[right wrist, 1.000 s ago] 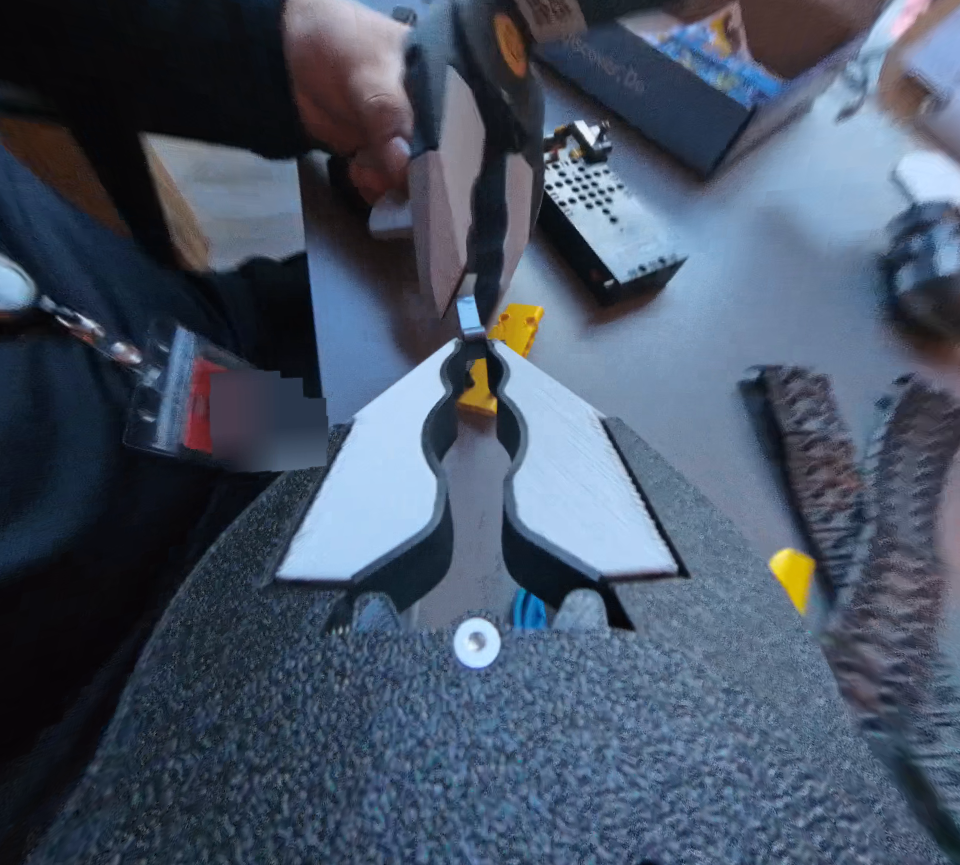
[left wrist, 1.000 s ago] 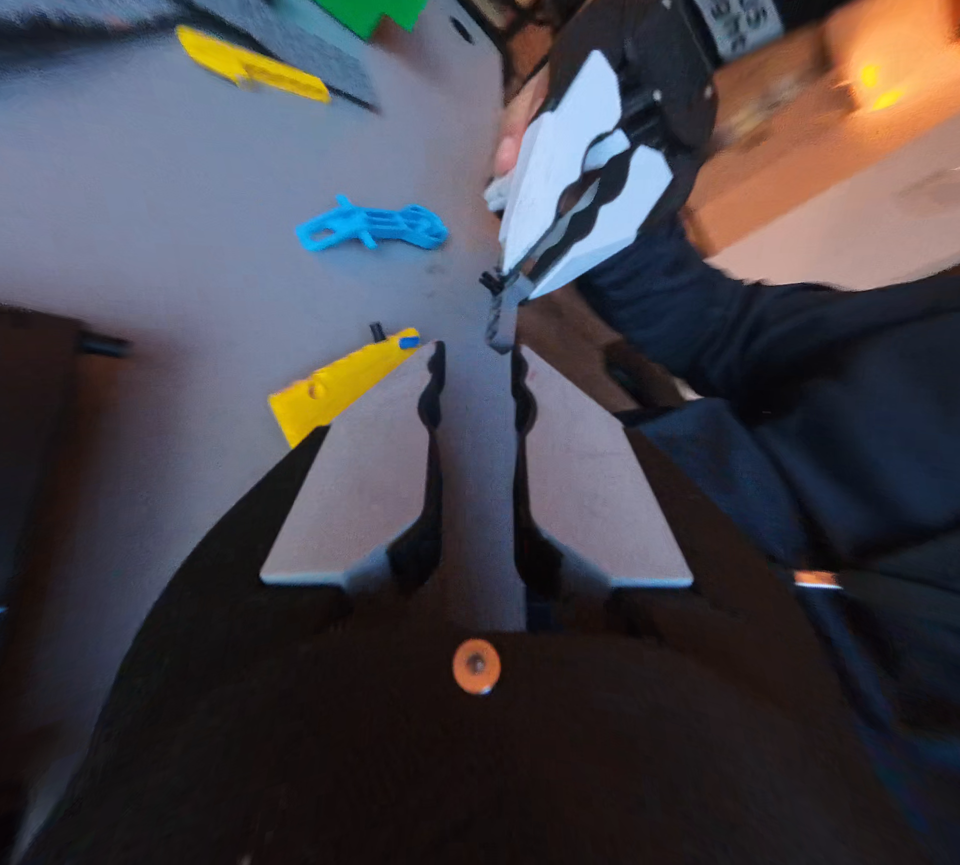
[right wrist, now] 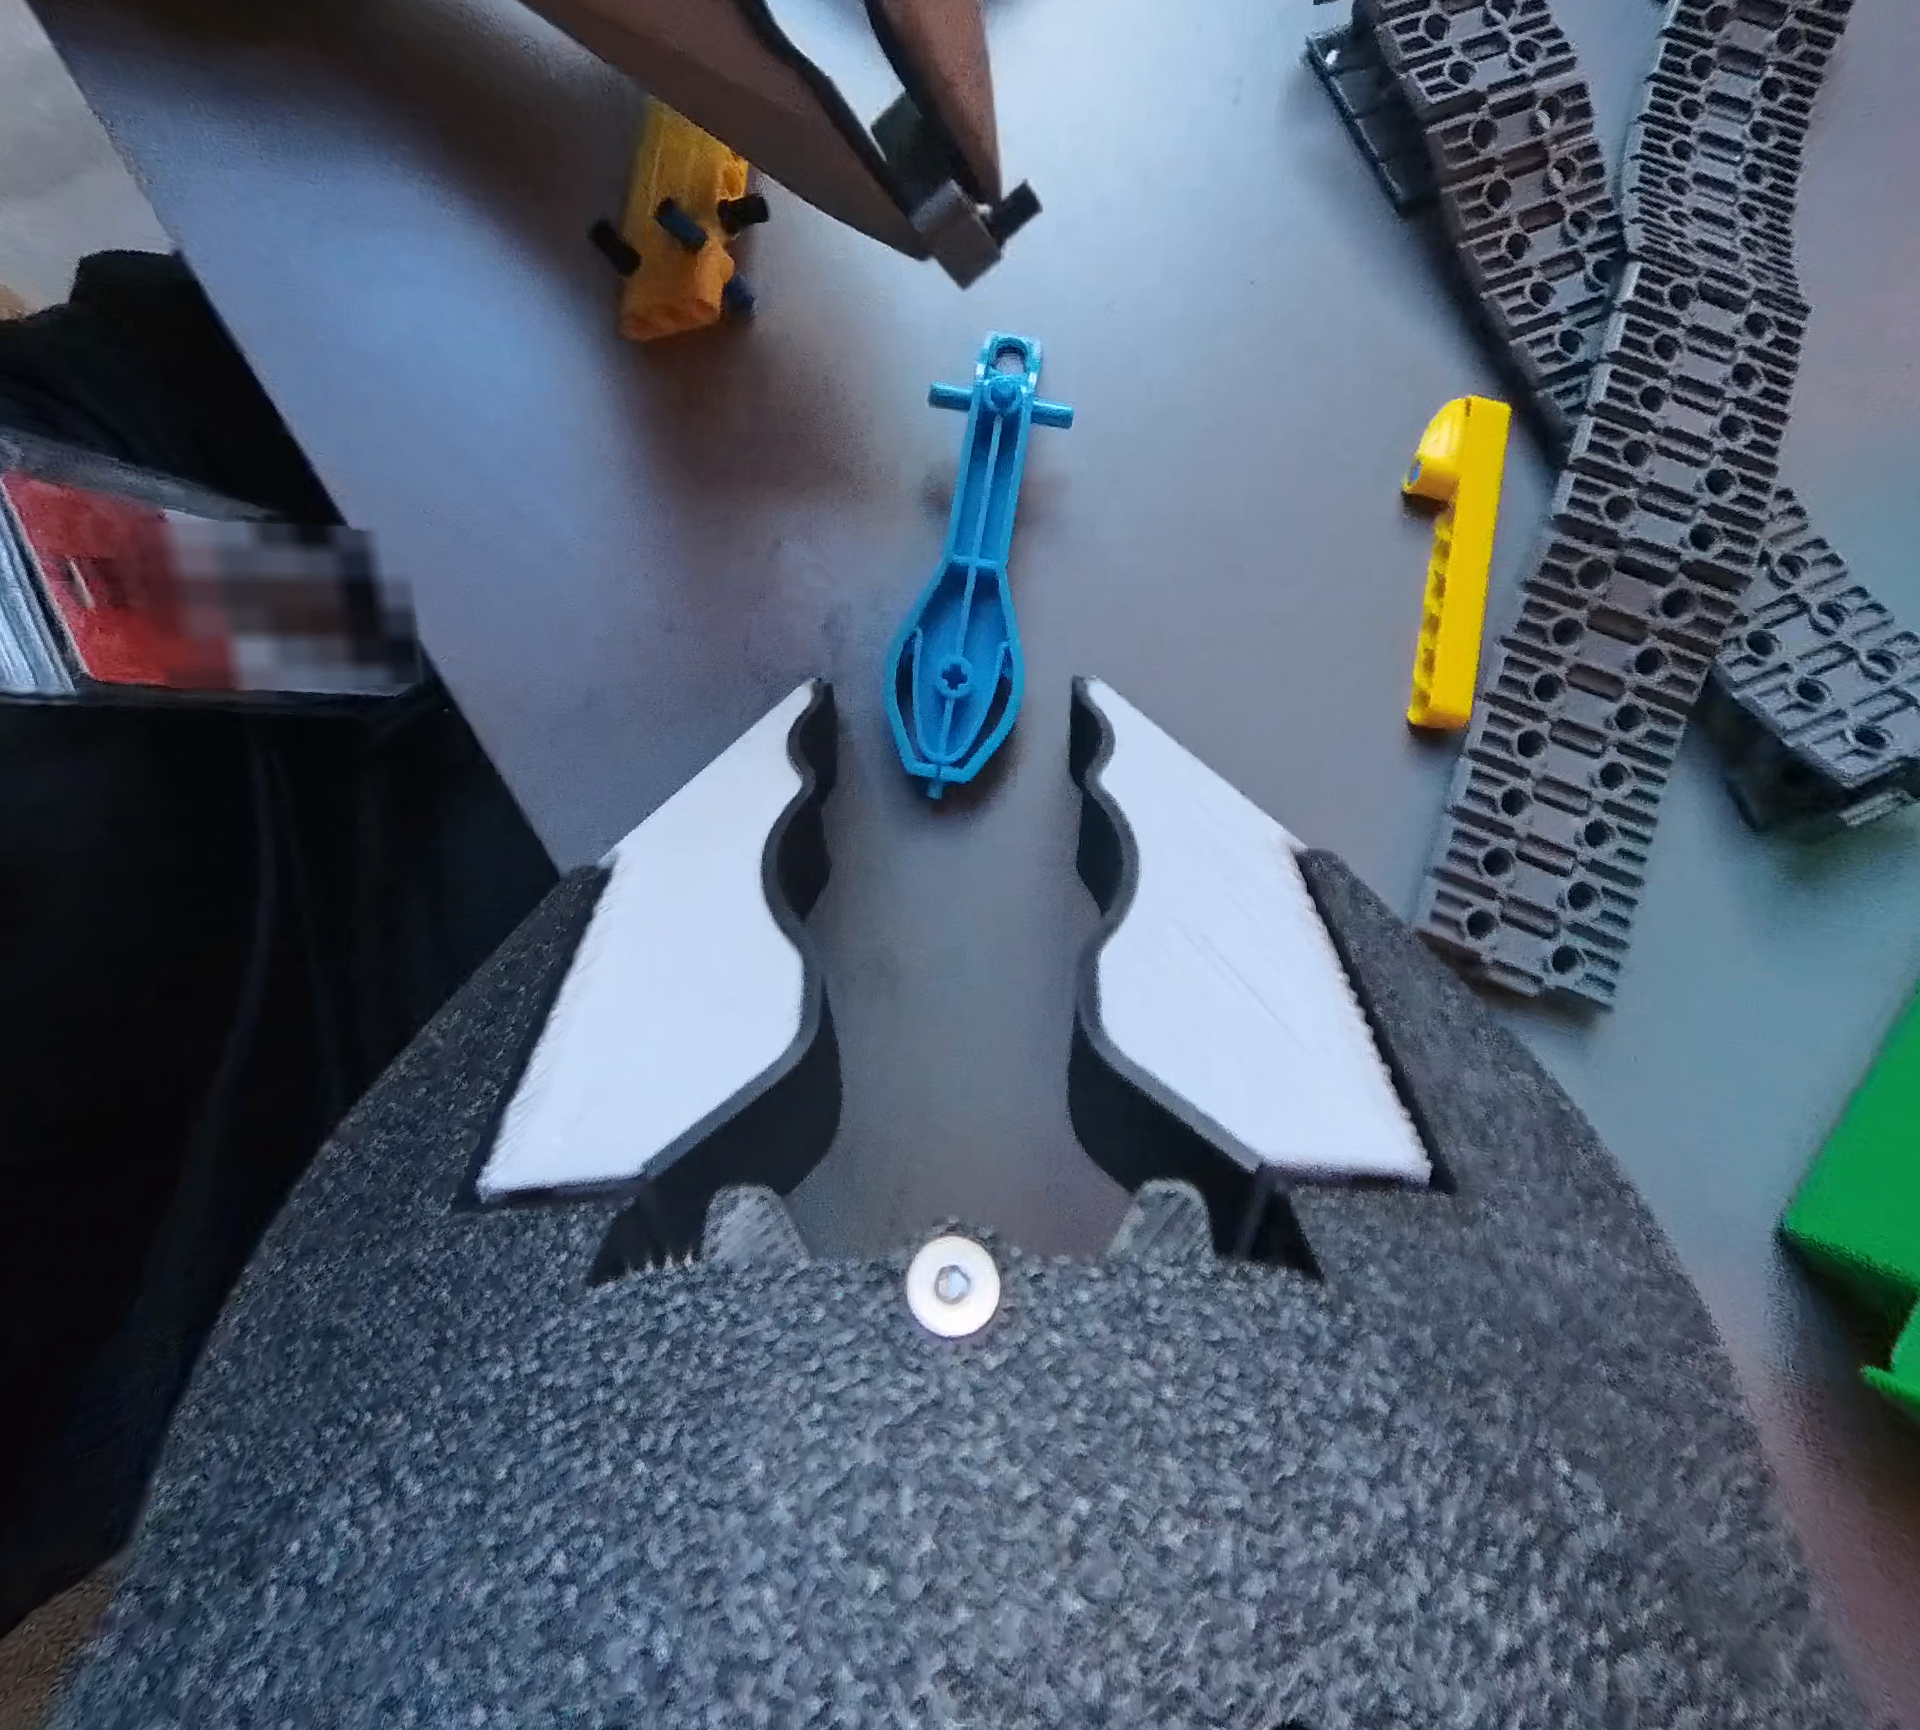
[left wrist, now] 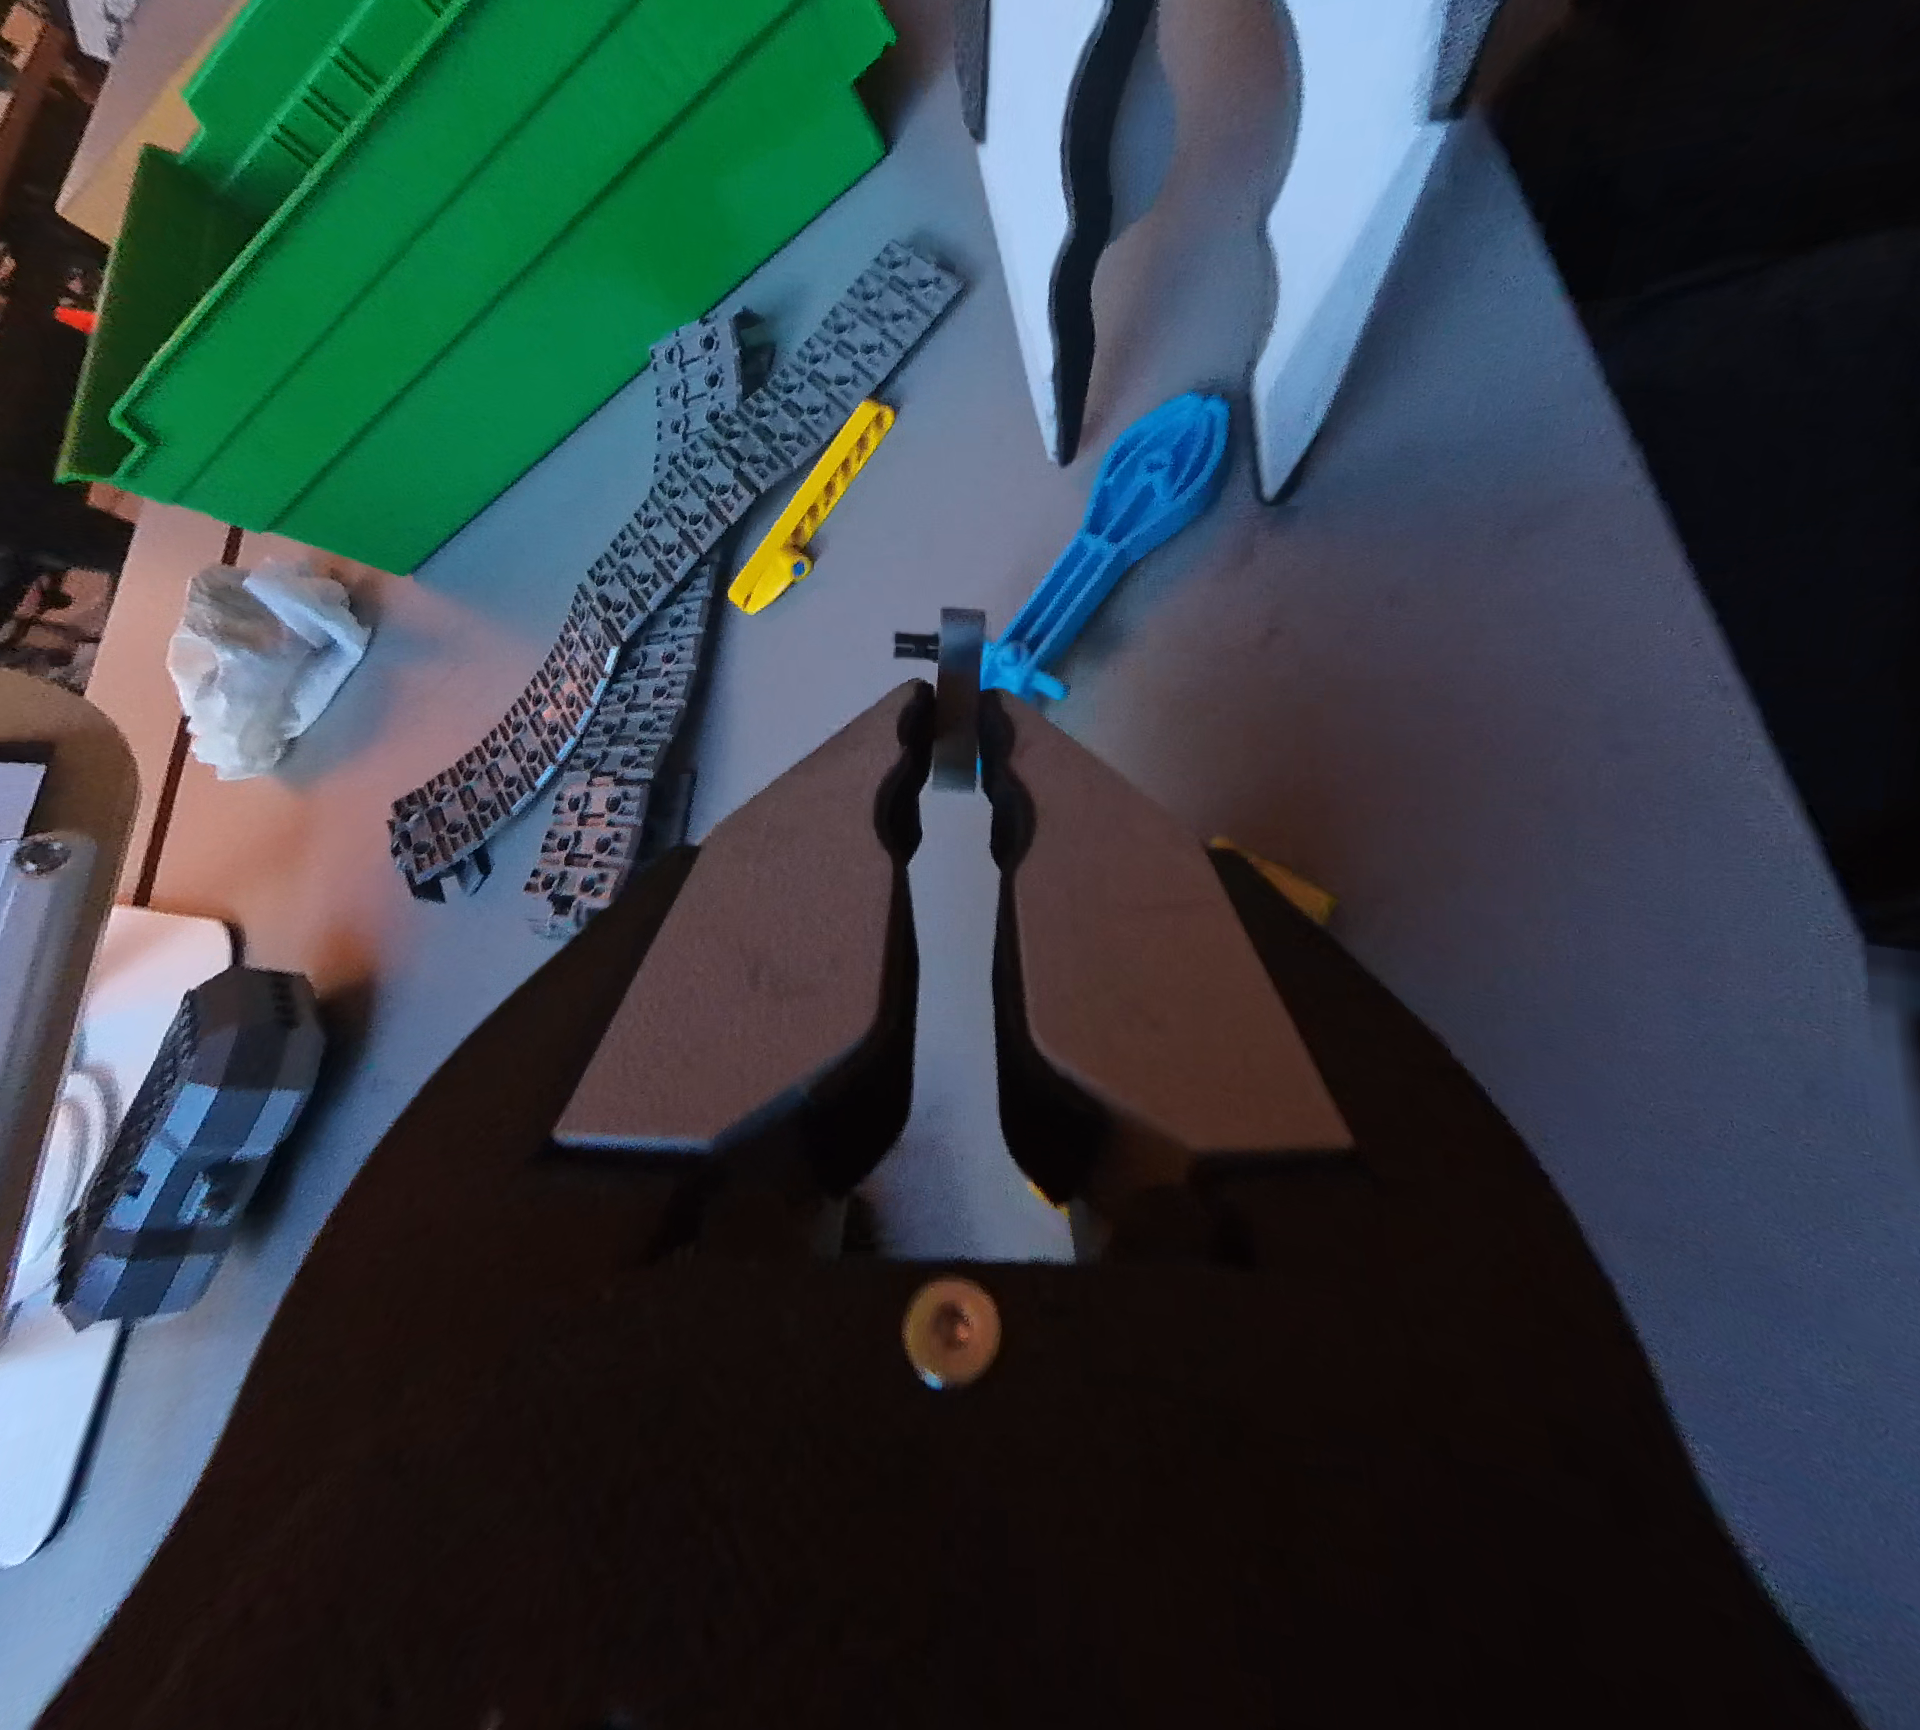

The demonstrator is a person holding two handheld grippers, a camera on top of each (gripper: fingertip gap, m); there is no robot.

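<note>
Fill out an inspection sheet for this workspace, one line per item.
Surface: grey table, bare between the parts.
Job's things: blue paddle piece lies flat; small grey piece with a black pin.
Clutter: grey tracks crossed; yellow beam beside them; yellow block with black pins; green bin; crumpled paper; dark brick block.
Grippers: left tongs shut on the grey piece; right tongs open, either side of the paddle's wide end, not touching.
Cables: nothing seen.
Surroundings: dark clothing at the table edge; the rest is unclear.
</note>
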